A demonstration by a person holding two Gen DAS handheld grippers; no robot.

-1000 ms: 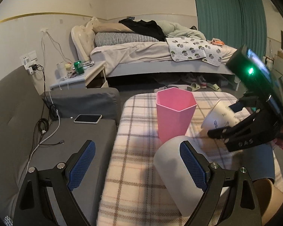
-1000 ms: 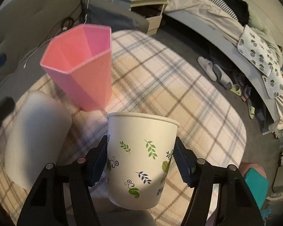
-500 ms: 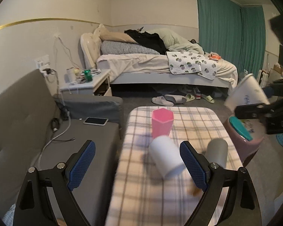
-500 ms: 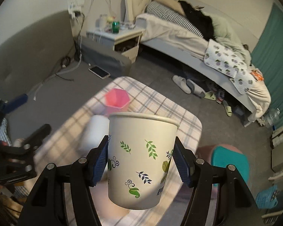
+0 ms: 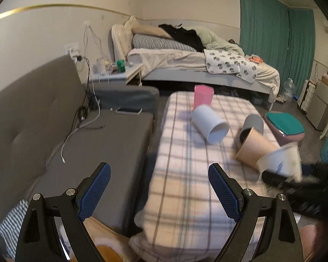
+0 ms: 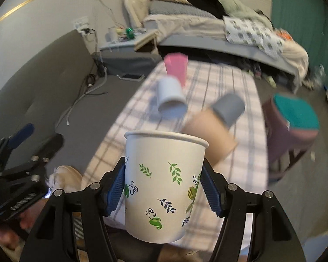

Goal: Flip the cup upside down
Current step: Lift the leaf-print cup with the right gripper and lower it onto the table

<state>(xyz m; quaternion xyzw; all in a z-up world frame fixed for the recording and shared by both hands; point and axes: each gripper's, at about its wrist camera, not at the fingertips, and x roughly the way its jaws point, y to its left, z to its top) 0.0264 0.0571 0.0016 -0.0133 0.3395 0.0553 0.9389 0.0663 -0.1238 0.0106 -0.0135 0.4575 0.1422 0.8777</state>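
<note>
My right gripper [image 6: 164,187] is shut on a white paper cup with a leaf print [image 6: 164,185], rim up in its own view, held above the near end of the plaid-covered table [image 6: 207,83]. In the left wrist view the same cup [image 5: 280,161] shows tilted on its side at the right, blurred, over the table's right edge. My left gripper [image 5: 159,192] is open and empty, held off the table's near left corner above the sofa edge.
On the table [image 5: 185,174] a pink cup [image 5: 203,97] stands upright at the far end; a white cup [image 5: 208,123], a grey cup [image 5: 252,125] and a tan cup [image 5: 254,149] lie on their sides. A grey sofa [image 5: 98,142] is left, a teal-topped stool [image 5: 284,126] right.
Both grippers have pulled back and up from the table. The right gripper still holds the leaf cup, which now shows lower and tilted at the table's right edge.
</note>
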